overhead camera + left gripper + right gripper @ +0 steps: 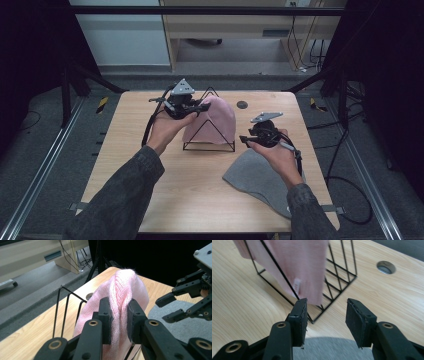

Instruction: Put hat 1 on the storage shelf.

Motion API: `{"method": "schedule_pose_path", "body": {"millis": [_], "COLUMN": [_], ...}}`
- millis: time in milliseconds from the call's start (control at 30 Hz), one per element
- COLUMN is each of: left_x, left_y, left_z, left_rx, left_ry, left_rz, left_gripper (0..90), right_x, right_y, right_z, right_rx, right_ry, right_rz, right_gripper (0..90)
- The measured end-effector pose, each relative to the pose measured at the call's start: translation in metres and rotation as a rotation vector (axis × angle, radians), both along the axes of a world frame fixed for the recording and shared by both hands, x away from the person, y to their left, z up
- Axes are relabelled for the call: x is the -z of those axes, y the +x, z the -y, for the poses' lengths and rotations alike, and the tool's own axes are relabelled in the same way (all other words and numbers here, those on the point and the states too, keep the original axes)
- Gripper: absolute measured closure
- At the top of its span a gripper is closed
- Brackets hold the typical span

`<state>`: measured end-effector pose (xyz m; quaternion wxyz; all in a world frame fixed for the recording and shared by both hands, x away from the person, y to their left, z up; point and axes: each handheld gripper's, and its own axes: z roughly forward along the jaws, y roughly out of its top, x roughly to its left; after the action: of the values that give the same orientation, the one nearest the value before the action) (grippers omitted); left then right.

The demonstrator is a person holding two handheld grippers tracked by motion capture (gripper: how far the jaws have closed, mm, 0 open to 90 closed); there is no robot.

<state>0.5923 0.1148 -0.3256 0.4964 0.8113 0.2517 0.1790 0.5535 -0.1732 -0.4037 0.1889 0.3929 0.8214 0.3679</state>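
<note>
Left gripper pinches pink hat draped over wire rack; right gripper hangs half open, empty, above grey hat on table. Risk: pulling snags knit, tips rack.

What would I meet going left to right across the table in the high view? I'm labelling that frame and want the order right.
Left gripper → pink knit hat draped on the black wire rack → right gripper → grey hat lying flat on the table.
</note>
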Motion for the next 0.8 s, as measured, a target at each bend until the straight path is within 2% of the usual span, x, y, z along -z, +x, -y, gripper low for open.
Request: {"method": "schedule_pose_path", "body": {"millis": [200,400,500,600,700,800], "left_x": [0.006,0.011,0.014,0.015,0.015,0.014], "left_y": [0.002,0.003,0.003,0.001,-0.001,-0.004], "left_z": [-0.003,-0.003,-0.005,-0.007,-0.009,-0.012], "left_rx": [-0.013,-0.002,-0.007,-0.009,-0.011,-0.015], "left_ry": [0.026,0.051,0.029,0.024,0.032,0.011], "left_rz": [-0.014,-0.045,-0.066,-0.069,-0.067,-0.057], "left_gripper": [75.5,74.2,70.9,65.2,60.7,56.9], "right_x": [0.001,0.008,0.015,0.022,0.03,0.036], "right_y": [-0.004,-0.007,-0.008,-0.008,-0.009,-0.009], "right_z": [0.021,0.04,0.05,0.06,0.07,0.079], "right_rx": [0.048,0.095,0.121,0.151,0.177,0.204], "right_ry": [-0.01,-0.013,-0.021,-0.023,-0.025,-0.024], "right_rz": [-0.009,-0.029,-0.047,-0.064,-0.079,-0.091], "right_gripper": [50.7,50.6,49.5,48.4,47.0,46.3]}}
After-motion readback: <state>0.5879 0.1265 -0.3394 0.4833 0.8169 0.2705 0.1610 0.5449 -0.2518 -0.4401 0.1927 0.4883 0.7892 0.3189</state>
